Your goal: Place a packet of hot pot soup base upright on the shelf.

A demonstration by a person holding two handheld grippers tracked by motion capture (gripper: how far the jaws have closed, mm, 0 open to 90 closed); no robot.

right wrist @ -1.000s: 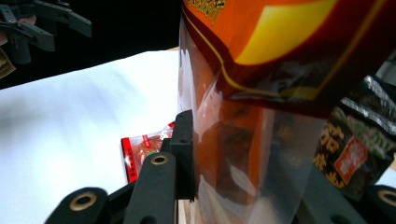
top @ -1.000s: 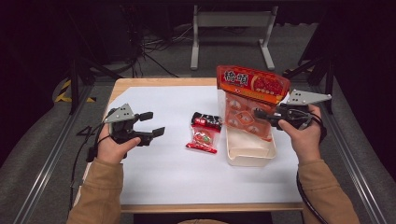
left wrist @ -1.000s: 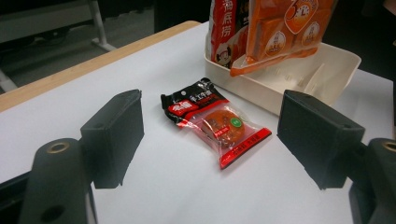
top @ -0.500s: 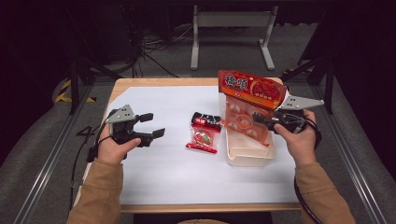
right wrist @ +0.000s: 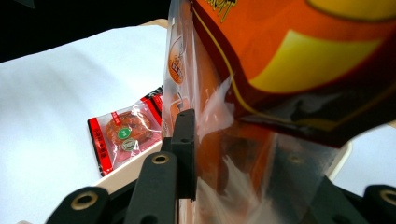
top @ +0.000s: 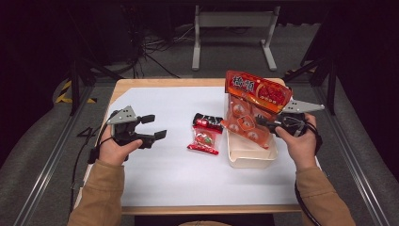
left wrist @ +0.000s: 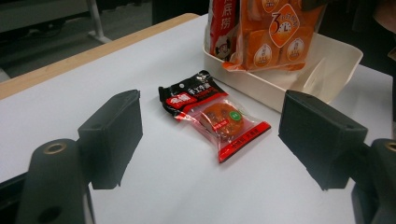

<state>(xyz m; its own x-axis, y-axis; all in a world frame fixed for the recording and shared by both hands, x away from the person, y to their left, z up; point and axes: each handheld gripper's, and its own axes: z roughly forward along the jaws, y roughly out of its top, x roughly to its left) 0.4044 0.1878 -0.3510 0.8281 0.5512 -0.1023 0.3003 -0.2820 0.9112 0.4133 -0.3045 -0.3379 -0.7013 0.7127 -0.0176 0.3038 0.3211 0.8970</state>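
A large orange-red snack bag (top: 254, 92) stands upright with its lower end inside a cream tray (top: 249, 155). My right gripper (top: 263, 123) is shut on the bag's clear lower part, which sits between the jaws (right wrist: 238, 172) in the right gripper view. On the white table cover left of the tray lies a small red-and-black packet (top: 204, 134). My left gripper (top: 155, 127) hovers open at the left, well short of that packet. In the left gripper view the packet (left wrist: 215, 116) lies ahead between the wide-apart jaws (left wrist: 217, 140), untouched.
The white cover (top: 179, 183) spans most of the wooden table (top: 164, 82). The tray's rim (left wrist: 327, 65) lies just right of the packet. Dark floor, cables and a metal stand (top: 233, 28) lie beyond the far edge.
My right gripper has sunk with the bag, bringing its lower end down into the tray. The left gripper and the small packet have stayed where they were.
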